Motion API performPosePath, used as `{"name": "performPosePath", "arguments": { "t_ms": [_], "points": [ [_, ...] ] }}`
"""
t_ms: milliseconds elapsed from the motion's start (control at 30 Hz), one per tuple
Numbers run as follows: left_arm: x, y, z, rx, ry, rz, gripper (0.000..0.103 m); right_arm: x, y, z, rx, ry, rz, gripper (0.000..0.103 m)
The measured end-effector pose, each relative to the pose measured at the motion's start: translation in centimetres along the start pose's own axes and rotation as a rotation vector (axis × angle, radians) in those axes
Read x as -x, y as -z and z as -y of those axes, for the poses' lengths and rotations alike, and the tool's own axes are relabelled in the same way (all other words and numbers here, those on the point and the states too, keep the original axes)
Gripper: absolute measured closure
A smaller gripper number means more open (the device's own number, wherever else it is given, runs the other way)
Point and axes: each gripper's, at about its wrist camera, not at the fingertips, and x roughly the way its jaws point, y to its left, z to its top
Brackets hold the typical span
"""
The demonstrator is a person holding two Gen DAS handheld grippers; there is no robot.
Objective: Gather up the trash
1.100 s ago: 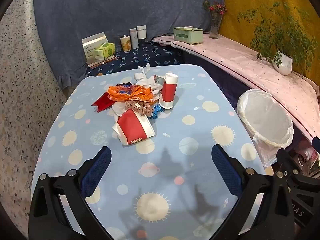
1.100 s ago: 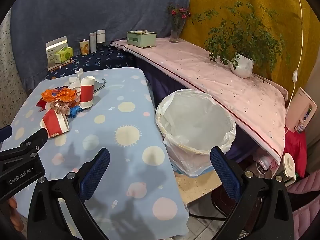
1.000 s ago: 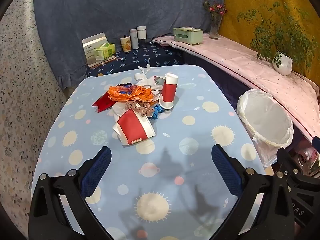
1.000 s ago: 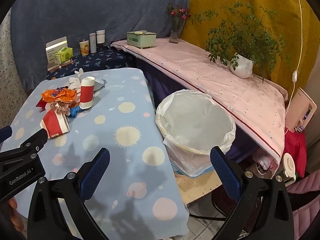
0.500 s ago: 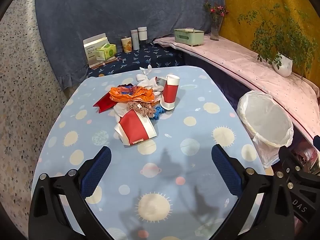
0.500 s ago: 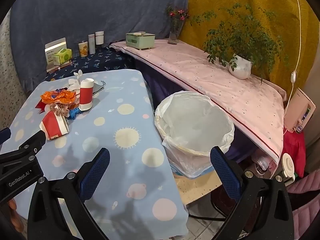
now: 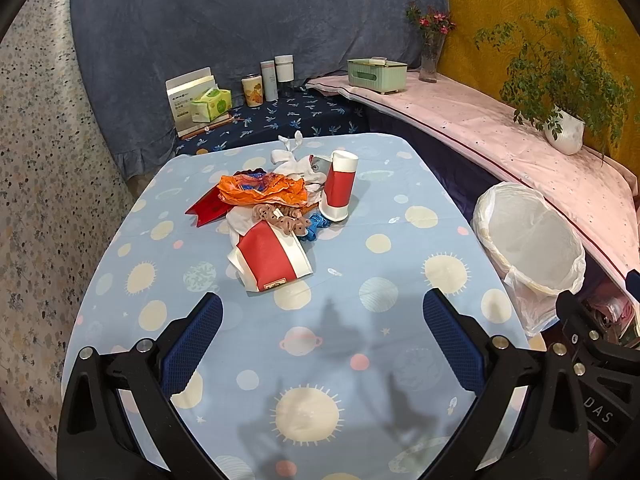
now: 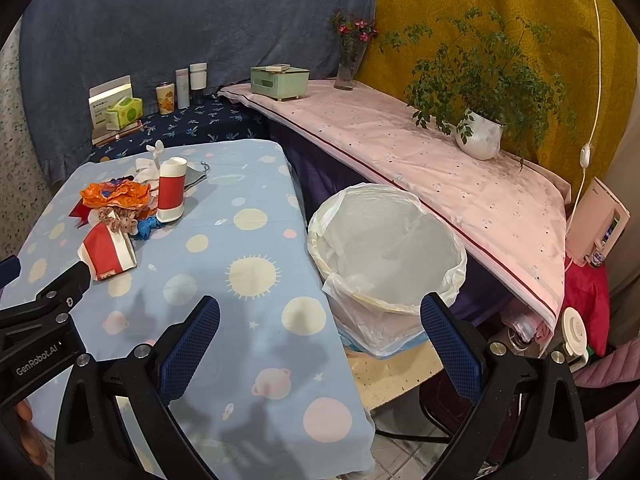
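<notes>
Jaws on both our grippers stand wide, holding nothing: left gripper [image 7: 322, 330] above the table [image 7: 400, 320], right gripper [image 8: 320, 330] at its edge. Ahead of us lies the trash pile [image 7: 276, 208], with a red-and-white cup [image 7: 340, 190] upright. Beside the table stands the lined bin [image 8: 386, 248].

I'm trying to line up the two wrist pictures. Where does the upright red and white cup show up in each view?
Left wrist: the upright red and white cup stands just above centre, at the right edge of the trash pile.
Right wrist: the same cup sits in the upper left, at the far end of the table.
Shared landmark: the white-lined trash bin, at the right edge in the left wrist view and near centre in the right wrist view.
</notes>
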Motion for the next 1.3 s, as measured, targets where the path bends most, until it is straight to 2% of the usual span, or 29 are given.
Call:
{"name": "performPosePath", "arguments": {
  "t_ms": [767,800,867,1300],
  "points": [
    [0.03,0.07,0.13,0.002,0.002,0.000,0.007,0.19,-0.08,0.50,-0.003,0.021,0.005,0.007],
    [0.01,0.06,0.20,0.001,0.001,0.001,0.007,0.20,0.05,0.38,0.001,0.048,0.008,0.007],
    [0.06,0.05,0.25,0.002,0.000,0.003,0.007,0.20,-0.07,0.55,-0.004,0.021,0.005,0.007],
    [0.03,0.03,0.53,0.002,0.002,0.000,0.007,0.13,-0.14,0.54,-0.001,0.035,0.004,0.007]
  ]
}}
